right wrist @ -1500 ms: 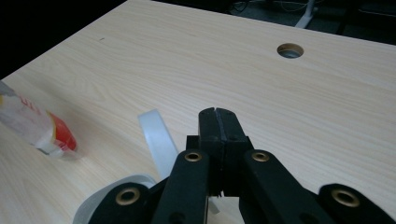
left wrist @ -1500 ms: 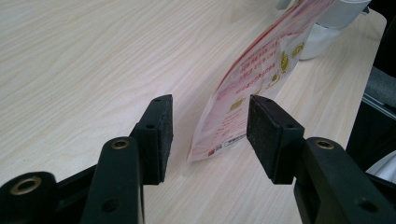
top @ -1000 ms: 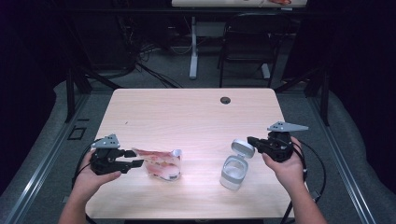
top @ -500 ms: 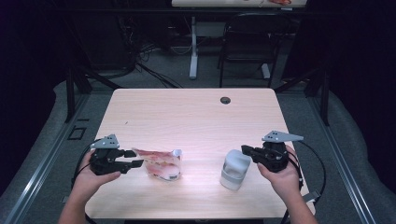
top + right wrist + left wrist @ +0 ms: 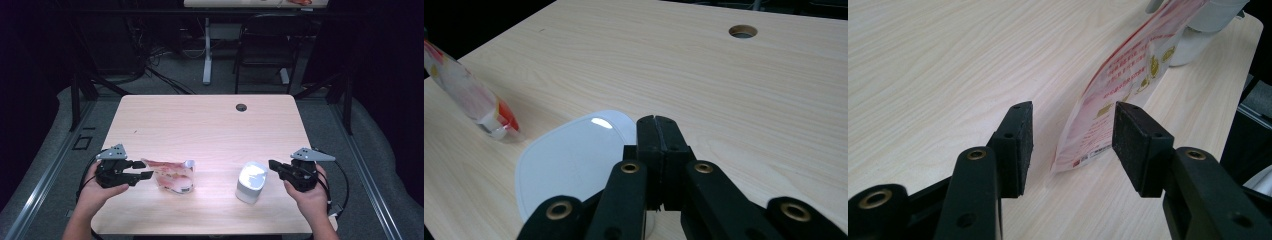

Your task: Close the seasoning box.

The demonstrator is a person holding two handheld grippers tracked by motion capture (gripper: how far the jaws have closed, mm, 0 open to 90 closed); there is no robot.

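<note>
A clear pouch with red and white print [image 5: 172, 175] stands on the table [image 5: 210, 130] at the near left. My left gripper [image 5: 148, 170] sits just left of it and is open; in the left gripper view the pouch [image 5: 1128, 75] has its near edge between the spread jaws of that gripper [image 5: 1073, 142], touching neither pad. A white container [image 5: 251, 181] with its lid down stands at the near right. My right gripper [image 5: 272, 165] is shut just right of it. In the right gripper view its closed jaws [image 5: 658, 122] hover over the white lid [image 5: 574, 160], holding nothing.
A round cable hole [image 5: 241, 107] is in the table's far side, also seen as the hole [image 5: 742, 31] from the right gripper. Chairs and desk legs [image 5: 207, 50] stand on the floor beyond. The container [image 5: 1198, 30] shows past the pouch in the left gripper view.
The container's lid, raised a second ago by the right gripper, is now down. The right gripper has dropped lower and toward the near edge. The left gripper and pouch have not moved.
</note>
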